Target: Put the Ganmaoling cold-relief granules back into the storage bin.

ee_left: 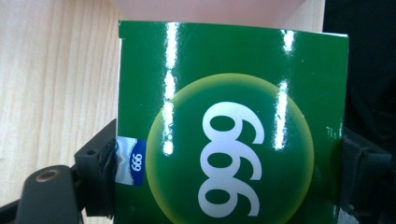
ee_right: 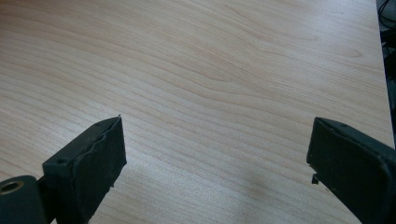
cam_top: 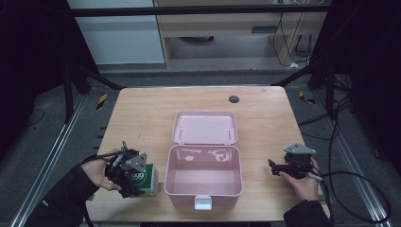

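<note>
Pressing on both sides of the green box (ee_left: 231, 126), the jaws of the left gripper (cam_top: 126, 171) are shut on it, and the box is held at the table's (cam_top: 142, 113) near left, just beside the open pink case (cam_top: 204, 182). The step in hand is judged to be the pick-up, so next the box must be lifted and set down inside the case. The box is shiny green with white "999" on it, while the right gripper (ee_right: 217, 154) is held wide and empty over bare wood.
</note>
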Demonstrator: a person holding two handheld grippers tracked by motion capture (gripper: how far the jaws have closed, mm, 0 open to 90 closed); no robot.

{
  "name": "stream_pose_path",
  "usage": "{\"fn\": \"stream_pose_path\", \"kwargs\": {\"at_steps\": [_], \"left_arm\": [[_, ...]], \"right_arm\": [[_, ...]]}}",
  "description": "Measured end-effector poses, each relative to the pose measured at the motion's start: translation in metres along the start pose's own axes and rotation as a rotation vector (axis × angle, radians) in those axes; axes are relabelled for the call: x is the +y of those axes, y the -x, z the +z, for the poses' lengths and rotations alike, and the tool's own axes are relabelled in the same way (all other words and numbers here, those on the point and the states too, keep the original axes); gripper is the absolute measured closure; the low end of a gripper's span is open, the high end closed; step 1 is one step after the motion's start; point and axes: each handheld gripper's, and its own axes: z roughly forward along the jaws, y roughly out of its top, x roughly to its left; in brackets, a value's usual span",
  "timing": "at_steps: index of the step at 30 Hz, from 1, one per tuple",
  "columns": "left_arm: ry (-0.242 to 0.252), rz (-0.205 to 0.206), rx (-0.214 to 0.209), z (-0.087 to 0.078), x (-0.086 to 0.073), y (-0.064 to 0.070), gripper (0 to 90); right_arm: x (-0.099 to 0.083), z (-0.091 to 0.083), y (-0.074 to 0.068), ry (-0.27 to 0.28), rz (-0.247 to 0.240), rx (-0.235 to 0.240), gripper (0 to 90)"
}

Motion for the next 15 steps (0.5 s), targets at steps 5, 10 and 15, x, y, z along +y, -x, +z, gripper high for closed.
{"fn": "stream_pose_path", "kwargs": {"at_steps": [5,10,15], "left_arm": [[0.004,0.005,0.01,-0.015,0.007,0.001,14.4],[0.026,0.006,0.022,-0.031,0.013,0.002,14.4],[0.055,0.017,0.04,-0.048,0.018,0.003,14.4]], "right_arm": [[0.0,0.0,0.0,-0.001,-0.001,-0.002,5.1],[-0.001,0.0,0.001,0.0,-0.003,-0.003,5.1],[-0.001,0.0,0.001,0.0,-0.004,-0.003,5.2]]}}
